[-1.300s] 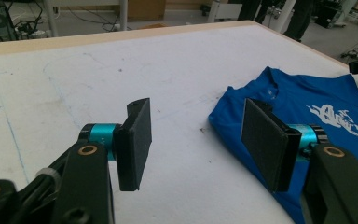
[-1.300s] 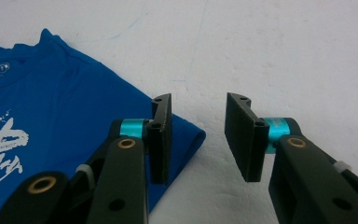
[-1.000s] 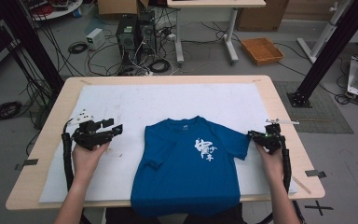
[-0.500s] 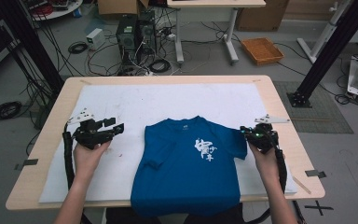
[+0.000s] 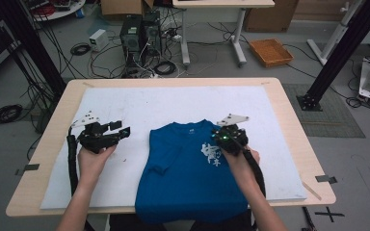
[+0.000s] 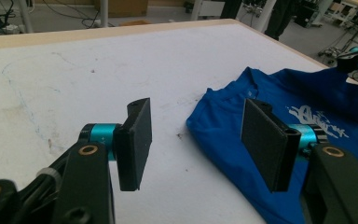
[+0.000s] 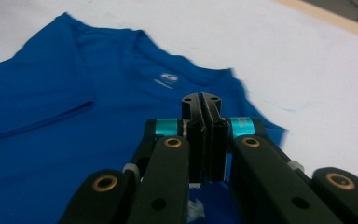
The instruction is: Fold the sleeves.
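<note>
Shirt [image 5: 188, 168] lies flat on white mat [image 5: 173, 103], hem hanging over near table [image 5: 294, 115] edge, left sleeve already folded in

Right gripper [image 5: 229, 138] over shirt's chest by print, jaws clenched; sleeve cloth seems pinched between them, hard to confirm

Left gripper [image 6: 196, 140] on bare mat just left of shirt, jaws released, nothing between pads [image 6: 137, 140]

Step in hand, as judged: folding right sleeve inward

Next move calls for laying sleeve flat on chest, freeing cloth, then taking a side edge for lengthwise fold
</note>
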A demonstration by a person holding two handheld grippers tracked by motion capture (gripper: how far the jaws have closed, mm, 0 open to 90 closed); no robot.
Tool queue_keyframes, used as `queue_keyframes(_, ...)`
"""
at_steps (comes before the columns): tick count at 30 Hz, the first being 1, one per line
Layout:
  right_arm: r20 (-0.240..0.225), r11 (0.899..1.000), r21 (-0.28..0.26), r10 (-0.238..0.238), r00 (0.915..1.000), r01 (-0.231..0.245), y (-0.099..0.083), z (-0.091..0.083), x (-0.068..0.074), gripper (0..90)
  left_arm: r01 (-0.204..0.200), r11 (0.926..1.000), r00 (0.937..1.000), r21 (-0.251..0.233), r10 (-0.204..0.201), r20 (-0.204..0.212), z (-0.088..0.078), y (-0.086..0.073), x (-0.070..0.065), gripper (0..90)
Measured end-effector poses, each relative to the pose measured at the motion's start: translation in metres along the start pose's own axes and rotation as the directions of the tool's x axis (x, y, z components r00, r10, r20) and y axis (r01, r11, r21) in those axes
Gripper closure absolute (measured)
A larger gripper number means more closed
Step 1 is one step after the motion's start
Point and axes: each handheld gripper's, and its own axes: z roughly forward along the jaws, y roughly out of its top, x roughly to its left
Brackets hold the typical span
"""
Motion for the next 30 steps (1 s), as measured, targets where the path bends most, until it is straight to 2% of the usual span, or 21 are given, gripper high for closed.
queue_keyframes(3, -0.030, 1.000, 0.011, -0.003, 0.9995, 0.003, 0.002, 0.012, 0.008, 82.9, -0.001, 1.0000, 1.0000, 0.001, 0.001, 0.007, 0.000, 0.000, -0.001, 43.3)
queue_keyframes(5, -0.041, 1.000, -0.007, -0.002, 0.9992, 0.002, 0.002, 0.012, 0.007, 78.7, -0.002, 1.0000, 0.9999, 0.003, 0.002, 0.010, 0.000, 0.000, -0.002, 43.3)
queue_keyframes(11, -0.065, 0.996, -0.060, 0.066, 0.9958, -0.070, -0.012, -0.007, -0.019, 71.9, -0.002, 1.0000, 0.9998, 0.007, 0.002, 0.018, 0.002, 0.000, -0.003, 43.3)
queue_keyframes(13, -0.073, 0.994, -0.079, 0.070, 0.9949, -0.075, -0.021, -0.014, -0.026, 70.1, -0.002, 1.0000, 0.9999, 0.005, 0.002, 0.017, 0.003, 0.000, -0.004, 43.2)
queue_keyframes(17, -0.063, 0.990, -0.106, 0.085, 0.9944, -0.092, -0.040, -0.023, -0.039, 63.1, -0.011, 0.9999, 0.9998, -0.003, 0.011, 0.019, 0.004, 0.000, -0.006, 43.1)
queue_keyframes(21, -0.057, 0.981, -0.144, 0.123, 0.9908, -0.130, -0.057, -0.030, -0.055, 53.9, -0.027, 0.9996, 0.9993, -0.005, 0.027, 0.025, 0.006, 0.001, -0.010, 43.1)
queue_keyframes(25, -0.052, 0.975, -0.176, 0.129, 0.9903, -0.136, -0.063, -0.039, -0.068, 47.0, -0.052, 0.9986, 0.9984, 0.014, 0.051, 0.022, 0.008, 0.001, -0.012, 43.0)
queue_keyframes(30, -0.044, 0.961, -0.222, 0.161, 0.9859, -0.167, -0.064, -0.043, -0.080, 41.0, -0.062, 0.9980, 0.9980, 0.017, 0.061, 0.015, 0.004, 0.000, -0.014, 42.9)
